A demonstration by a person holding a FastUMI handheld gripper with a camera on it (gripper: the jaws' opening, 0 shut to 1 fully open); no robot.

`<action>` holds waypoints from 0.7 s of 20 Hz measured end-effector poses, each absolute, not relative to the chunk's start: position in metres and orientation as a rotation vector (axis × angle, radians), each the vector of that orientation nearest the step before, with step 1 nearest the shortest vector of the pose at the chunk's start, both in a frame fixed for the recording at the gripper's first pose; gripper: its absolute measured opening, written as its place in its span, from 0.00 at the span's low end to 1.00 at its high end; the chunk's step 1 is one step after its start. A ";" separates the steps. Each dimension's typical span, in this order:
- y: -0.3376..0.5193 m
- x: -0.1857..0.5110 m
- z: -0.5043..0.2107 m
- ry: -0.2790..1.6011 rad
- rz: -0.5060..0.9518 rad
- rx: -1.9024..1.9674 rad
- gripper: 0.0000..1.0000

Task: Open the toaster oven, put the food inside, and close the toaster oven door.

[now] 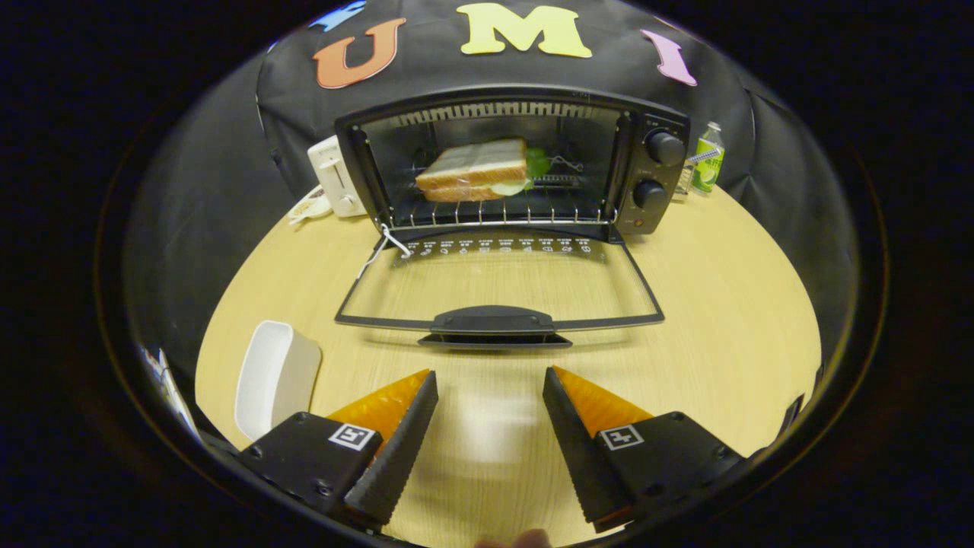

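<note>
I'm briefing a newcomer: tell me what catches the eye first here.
A sandwich sits on the rack inside the toaster oven, whose glass door lies folded down onto the wooden table. The tool hangs open and empty short of the door handle, a white tray beside it.

Black toaster oven [525,164] stands at the table's far side, glass door [498,289] folded down flat. Sandwich [473,170] with green filling rests on the inner rack.
</note>
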State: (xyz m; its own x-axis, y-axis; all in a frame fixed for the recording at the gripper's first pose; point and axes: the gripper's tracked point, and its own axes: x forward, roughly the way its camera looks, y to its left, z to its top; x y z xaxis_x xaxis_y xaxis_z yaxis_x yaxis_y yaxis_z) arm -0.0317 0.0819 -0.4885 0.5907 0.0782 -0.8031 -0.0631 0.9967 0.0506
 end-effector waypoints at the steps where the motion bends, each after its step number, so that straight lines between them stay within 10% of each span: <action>1: 0.082 -0.029 -0.493 0.937 0.073 0.008 0.92; 14: 0.081 -0.015 -0.492 0.974 -0.008 0.008 0.92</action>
